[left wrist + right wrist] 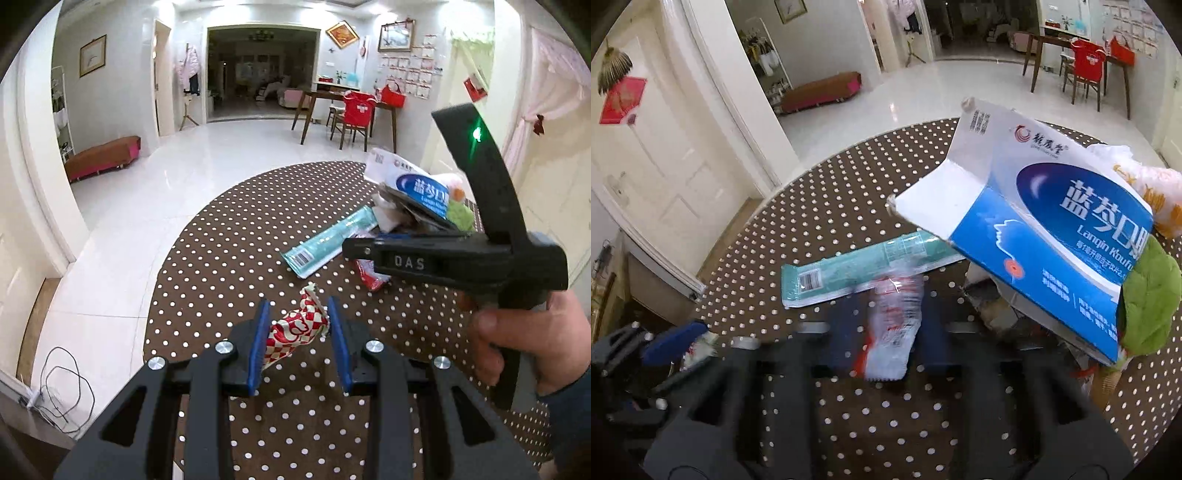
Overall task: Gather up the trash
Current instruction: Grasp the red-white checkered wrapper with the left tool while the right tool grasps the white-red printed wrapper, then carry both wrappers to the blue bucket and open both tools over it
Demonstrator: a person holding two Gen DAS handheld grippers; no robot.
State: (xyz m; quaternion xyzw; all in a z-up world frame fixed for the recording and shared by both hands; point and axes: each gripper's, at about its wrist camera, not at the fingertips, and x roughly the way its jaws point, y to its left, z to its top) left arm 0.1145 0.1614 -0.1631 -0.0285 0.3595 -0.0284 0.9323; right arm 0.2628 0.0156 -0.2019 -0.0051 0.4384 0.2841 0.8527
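Observation:
A red-and-white checkered wrapper (pixel 297 330) lies on the brown polka-dot table (pixel 229 258) between the blue pads of my left gripper (pixel 298 341), which is open around it. My right gripper (pixel 886 325) is blurred; a red-and-white plastic wrapper (pixel 892 325) sits between its fingers, and whether they clamp it cannot be told. The right gripper also shows from the side in the left wrist view (pixel 373 254). A teal toothbrush pack (pixel 857 271) lies flat just beyond. A blue-and-white medicine box (pixel 1041 236) tops a trash pile at the right.
The pile holds a green scrap (pixel 1148 299), an orange-and-white bag (pixel 1156 199) and crumpled paper. Beyond the table's far rim is white tiled floor, a low bench (pixel 103 157), and a dining table with chairs (pixel 351 107). Cables (pixel 59 387) lie on the floor at left.

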